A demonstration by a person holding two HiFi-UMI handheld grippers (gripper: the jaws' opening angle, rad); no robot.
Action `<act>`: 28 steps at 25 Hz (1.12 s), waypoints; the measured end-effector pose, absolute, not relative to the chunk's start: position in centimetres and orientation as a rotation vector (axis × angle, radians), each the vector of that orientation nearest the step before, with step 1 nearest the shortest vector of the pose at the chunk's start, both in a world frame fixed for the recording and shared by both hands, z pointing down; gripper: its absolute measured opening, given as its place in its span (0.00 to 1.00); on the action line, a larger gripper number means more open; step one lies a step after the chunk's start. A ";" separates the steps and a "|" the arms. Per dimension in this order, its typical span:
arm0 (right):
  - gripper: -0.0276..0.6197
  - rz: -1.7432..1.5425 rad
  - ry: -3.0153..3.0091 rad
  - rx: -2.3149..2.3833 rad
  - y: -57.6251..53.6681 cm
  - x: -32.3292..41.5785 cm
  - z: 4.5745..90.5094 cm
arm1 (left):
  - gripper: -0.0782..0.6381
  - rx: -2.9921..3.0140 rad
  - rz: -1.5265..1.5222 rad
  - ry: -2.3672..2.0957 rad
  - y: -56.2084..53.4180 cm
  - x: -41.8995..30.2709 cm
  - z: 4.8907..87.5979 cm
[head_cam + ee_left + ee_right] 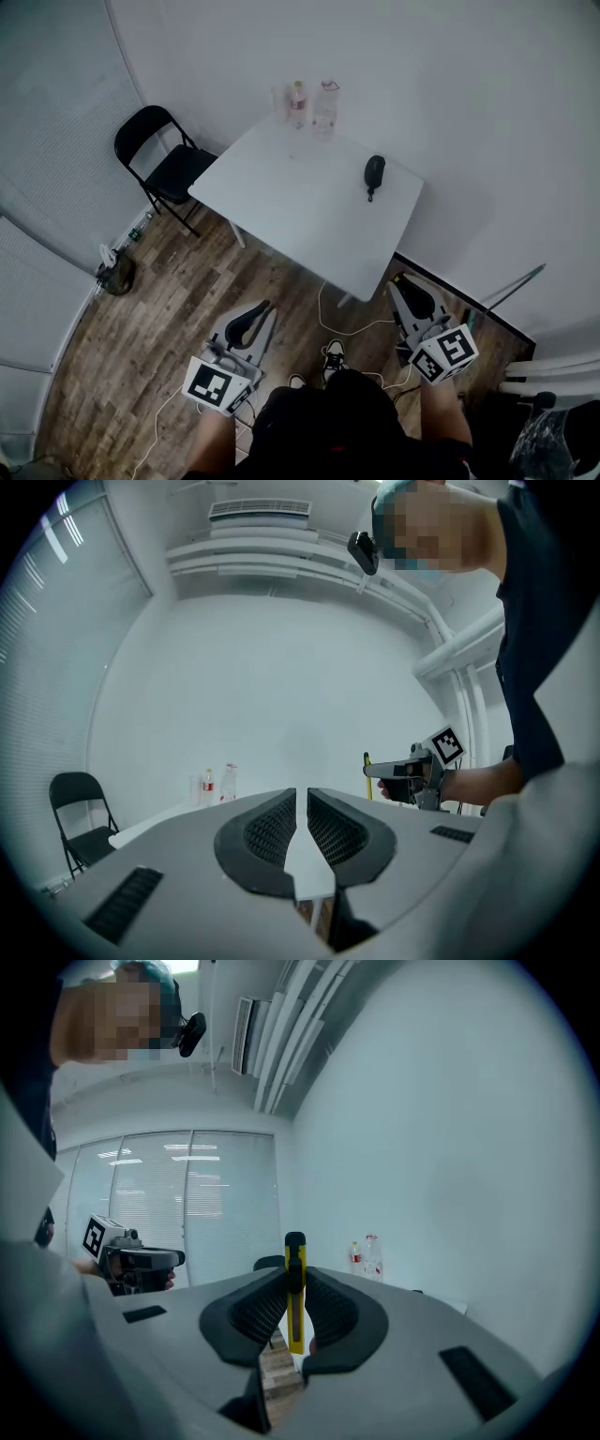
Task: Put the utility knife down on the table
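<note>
progress stands at the carrying stage: the utility knife point(295, 1316) is not yet on the desk point(281, 197). your right tongs point(296, 1274) pinch it across its yellow body. it stands on end with the black cap up, and the pads are closed against both of its sides. your left tongs point(301, 797) are pressed almost together, with only a sliver of light between the pads, and they carry nothing.

in the head view both tongs hang over the wood floor point(169, 300), short of the desk's near edge and apart from it, so no part of the put-down is done. what is left, by the look of it: bring your right tongs over a bare patch of the desk, lower the knife until it rests there, then spread the tongs and draw them clear. the near half of the desk looks free for that.

counted:
- one utility knife
- two tongs, one in each of your hands
- one white desk
- one black folding chair point(169, 169) beside the desk's left corner
- two bottles point(298, 103) at the desk's far edge, one with a red label and one clear
- one more clear container point(281, 99) just beside them, too small to name
- one dark rounded object point(374, 172) on the desk's right side, which you cannot identify from here
</note>
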State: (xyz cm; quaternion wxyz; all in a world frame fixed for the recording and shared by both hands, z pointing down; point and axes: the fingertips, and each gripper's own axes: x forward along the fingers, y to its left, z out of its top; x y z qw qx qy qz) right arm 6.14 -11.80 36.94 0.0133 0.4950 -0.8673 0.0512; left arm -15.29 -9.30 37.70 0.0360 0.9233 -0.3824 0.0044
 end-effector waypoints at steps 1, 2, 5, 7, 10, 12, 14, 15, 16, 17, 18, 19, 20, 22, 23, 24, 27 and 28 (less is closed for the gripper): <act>0.15 0.163 -2.707 1.540 -12.8 6.5 37.0 | 0.18 2.832 0.018 -1.183 -10.1 -15.0 37.8; 0.15 0.166 -2.710 1.538 -13.8 6.9 37.1 | 0.18 2.828 0.020 -1.191 -11.0 -14.6 37.8; 0.15 0.175 -2.718 1.524 -16.8 8.5 37.5 | 0.18 2.821 0.019 -1.206 -13.7 -12.8 37.6; 0.15 0.185 -2.721 1.511 -19.0 9.8 37.8 | 0.18 2.824 0.024 -1.220 -15.6 -11.3 37.5; 0.15 0.199 -2.727 1.484 -22.5 11.8 38.6 | 0.18 2.801 0.028 -1.266 -18.5 -9.5 37.8; 0.15 0.216 -2.734 1.464 -24.7 12.9 39.3 | 0.18 2.770 0.040 -1.308 -20.1 -8.8 38.3; 0.15 0.247 -2.729 1.441 -26.9 13.6 40.3 | 0.18 2.740 0.061 -1.347 -21.5 -8.4 38.8; 0.15 0.263 -2.720 1.429 -28.0 13.9 40.9 | 0.18 2.727 0.070 -1.364 -22.0 -8.3 39.1; 0.15 0.279 -2.709 1.418 -29.0 14.0 41.6 | 0.18 2.716 0.075 -1.378 -22.5 -8.2 39.2; 0.15 0.295 -2.696 1.410 -30.0 14.1 42.4 | 0.18 2.708 0.079 -1.386 -22.9 -8.1 39.4; 0.15 0.311 -2.683 1.403 -30.9 14.1 43.3 | 0.18 2.701 0.083 -1.390 -23.2 -8.1 39.6; 0.15 0.333 -2.670 1.392 -31.8 13.9 44.4 | 0.18 2.696 0.087 -1.389 -23.5 -8.1 39.8; 0.15 0.358 -2.653 1.375 -32.4 13.7 45.6 | 0.18 2.692 0.090 -1.386 -23.6 -8.0 40.1; 0.15 0.409 -2.607 1.331 -33.7 13.1 48.2 | 0.18 2.689 0.096 -1.378 -23.9 -8.1 40.6; 0.15 0.429 -2.578 1.308 -34.3 12.7 49.6 | 0.18 2.689 0.098 -1.374 -24.0 -8.1 40.7; 0.15 0.445 -2.546 1.285 -34.9 12.3 51.1 | 0.18 2.689 0.099 -1.369 -24.2 -8.2 40.9; 0.15 0.460 -2.426 1.207 -36.8 11.0 56.1 | 0.18 2.691 0.099 -1.358 -24.7 -8.7 41.5; 0.15 0.463 -2.377 1.172 -37.3 10.5 58.0 | 0.18 2.686 0.108 -1.358 -24.8 -9.0 41.8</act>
